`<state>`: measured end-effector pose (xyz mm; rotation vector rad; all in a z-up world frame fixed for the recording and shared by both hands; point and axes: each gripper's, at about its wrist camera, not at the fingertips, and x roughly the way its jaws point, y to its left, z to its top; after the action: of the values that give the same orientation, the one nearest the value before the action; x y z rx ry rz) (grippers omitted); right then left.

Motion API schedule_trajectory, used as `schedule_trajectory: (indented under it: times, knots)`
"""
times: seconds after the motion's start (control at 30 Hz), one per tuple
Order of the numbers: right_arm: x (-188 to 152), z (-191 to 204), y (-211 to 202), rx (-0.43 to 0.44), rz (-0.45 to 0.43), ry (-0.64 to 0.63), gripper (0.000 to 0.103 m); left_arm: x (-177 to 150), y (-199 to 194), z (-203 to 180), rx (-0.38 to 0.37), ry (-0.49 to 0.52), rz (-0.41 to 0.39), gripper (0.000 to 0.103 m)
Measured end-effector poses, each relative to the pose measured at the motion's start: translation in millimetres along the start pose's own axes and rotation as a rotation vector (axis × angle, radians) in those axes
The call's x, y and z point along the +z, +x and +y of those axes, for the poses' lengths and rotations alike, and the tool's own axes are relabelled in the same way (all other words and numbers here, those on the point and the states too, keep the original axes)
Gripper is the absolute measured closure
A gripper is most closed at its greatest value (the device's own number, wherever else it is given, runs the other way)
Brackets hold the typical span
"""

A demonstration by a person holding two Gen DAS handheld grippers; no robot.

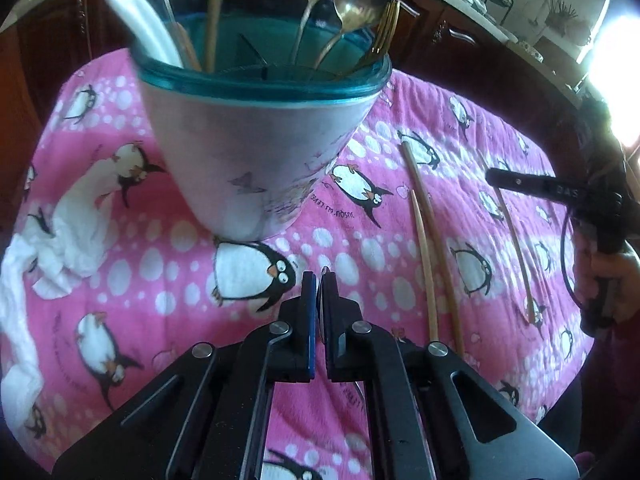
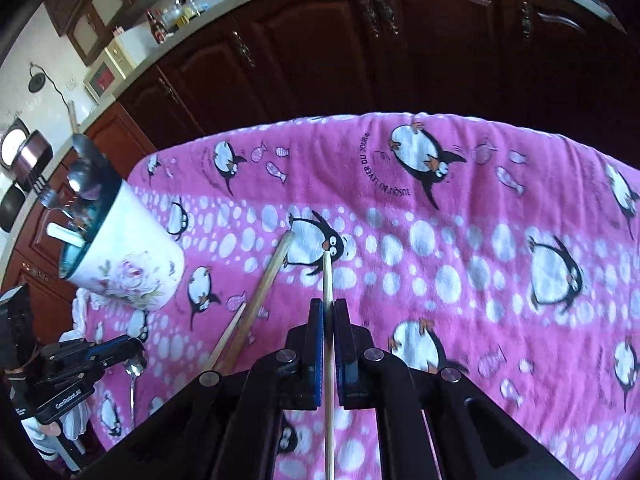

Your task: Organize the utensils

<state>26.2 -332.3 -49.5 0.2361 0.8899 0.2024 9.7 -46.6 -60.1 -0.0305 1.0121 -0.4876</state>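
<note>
Pink penguin blanket [image 2: 400, 208] over desk; right tongs [image 2: 329, 308] clamp chopstick [image 2: 328, 280] (right of holder [image 2: 132, 256]); left tongs [image 1: 319, 280] pinch spoon [image 2: 134, 364].

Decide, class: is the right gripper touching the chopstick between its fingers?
Touching. The right wrist view shows the right gripper closed on the chopstick, both pads pressed against it.

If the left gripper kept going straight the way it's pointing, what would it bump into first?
Probably the pink penguin blanket, just short of the utensil cup. The left gripper points downward; depth is hard to judge.
</note>
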Motion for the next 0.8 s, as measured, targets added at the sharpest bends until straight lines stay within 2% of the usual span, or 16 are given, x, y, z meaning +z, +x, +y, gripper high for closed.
schedule_trajectory:
  times: [0.23, 0.43, 0.67, 0.8]
  knots:
    - [-12, -2, -47, 0.080, -0.076, 0.034, 0.100, 1, -49, -8, -0.038, -0.021, -0.084, 0.101]
    - [-17, 14, -72, 0.143, -0.115, 0.023, 0.100, 1, -90, -16, -0.055, -0.005, -0.151, 0.101]
    - [-16, 37, -99, 0.174, -0.161, -0.023, 0.100, 7, -135, -18, -0.046, 0.006, -0.226, 0.101]
    - [-4, 54, -118, 0.201, -0.206, -0.052, 0.100, 22, -168, -13, -0.028, 0.006, -0.288, 0.101]
